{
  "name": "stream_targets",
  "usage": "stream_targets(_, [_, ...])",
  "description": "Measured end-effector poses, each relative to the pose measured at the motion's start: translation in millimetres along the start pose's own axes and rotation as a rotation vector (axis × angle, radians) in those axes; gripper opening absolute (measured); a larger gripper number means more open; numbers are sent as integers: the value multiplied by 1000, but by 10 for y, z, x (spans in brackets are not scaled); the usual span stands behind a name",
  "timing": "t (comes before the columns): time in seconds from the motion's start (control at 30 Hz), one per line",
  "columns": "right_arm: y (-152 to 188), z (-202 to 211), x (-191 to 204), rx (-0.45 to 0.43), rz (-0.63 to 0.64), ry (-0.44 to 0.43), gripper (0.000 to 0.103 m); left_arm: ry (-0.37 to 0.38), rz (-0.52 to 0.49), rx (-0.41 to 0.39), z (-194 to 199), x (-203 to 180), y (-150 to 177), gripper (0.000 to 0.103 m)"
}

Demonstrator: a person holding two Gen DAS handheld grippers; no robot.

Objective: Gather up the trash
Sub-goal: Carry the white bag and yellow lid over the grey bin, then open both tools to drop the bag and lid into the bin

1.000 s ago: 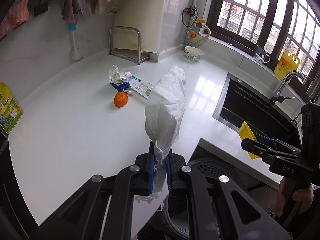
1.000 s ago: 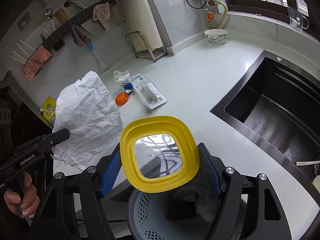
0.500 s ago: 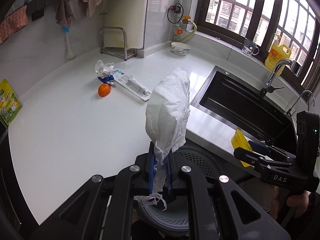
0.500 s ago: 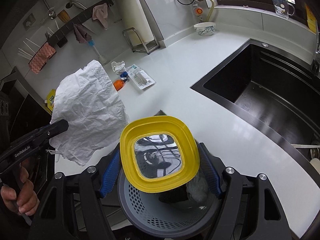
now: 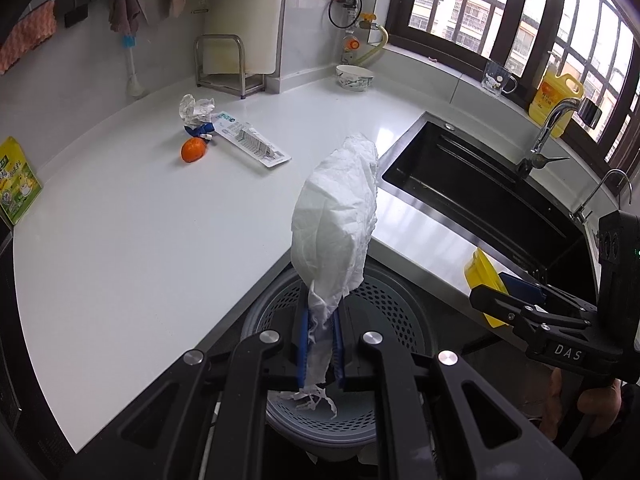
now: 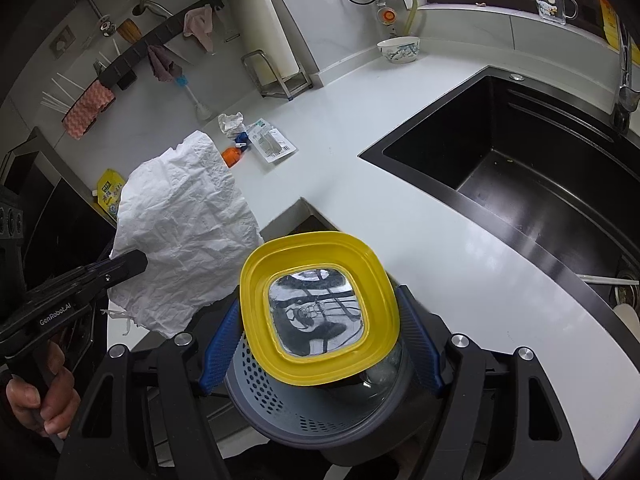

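My left gripper [image 5: 320, 344] is shut on a crumpled white paper sheet [image 5: 340, 216], which stands up above the grey perforated trash bin [image 5: 384, 300]. That sheet [image 6: 184, 236] also shows at the left of the right wrist view, with the left gripper [image 6: 132, 260] below it. My right gripper [image 6: 320, 344] is shut on a yellow-rimmed lid with a clear middle [image 6: 318, 312], held over the bin [image 6: 312, 412]. On the white counter farther off lie an orange peel [image 5: 193, 150], a crumpled wrapper [image 5: 194, 108] and a flat blister pack [image 5: 252, 144].
A black sink [image 6: 520, 168] is sunk into the counter at the right, with a tap [image 5: 548, 132] behind it. A bowl [image 5: 354, 77], a metal rack [image 5: 228, 62], a yellow oil bottle [image 5: 554, 98] and a yellow packet [image 5: 16, 180] stand around the counter's edges.
Both grippers have drawn back from the counter and sunk a little. The bin now lies right under the paper and the lid. Both grips are unchanged.
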State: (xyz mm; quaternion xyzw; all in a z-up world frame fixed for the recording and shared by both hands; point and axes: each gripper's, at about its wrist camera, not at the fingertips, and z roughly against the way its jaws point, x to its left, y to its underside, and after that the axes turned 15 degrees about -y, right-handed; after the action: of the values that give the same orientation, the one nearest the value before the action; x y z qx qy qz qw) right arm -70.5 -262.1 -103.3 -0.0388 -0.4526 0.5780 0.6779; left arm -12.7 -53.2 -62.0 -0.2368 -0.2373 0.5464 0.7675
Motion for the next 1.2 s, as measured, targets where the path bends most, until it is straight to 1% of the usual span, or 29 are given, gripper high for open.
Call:
stream_targets(0.27, [131, -88, -61, 31, -6, -23, 71, -25, 7, 64, -204, -84, 193, 11])
stream_targets(0.6, [281, -362, -138, 110, -16, -44, 71, -62, 1, 110, -428, -144, 380, 11])
stream_targets(0.83, [372, -618, -231, 181, -27, -26, 71, -89, -9, 156, -650, -209, 504, 11])
stream_targets(1.2, [448, -894, -362, 237, -34, 8, 71, -121, -7, 240, -962, -232, 666, 11])
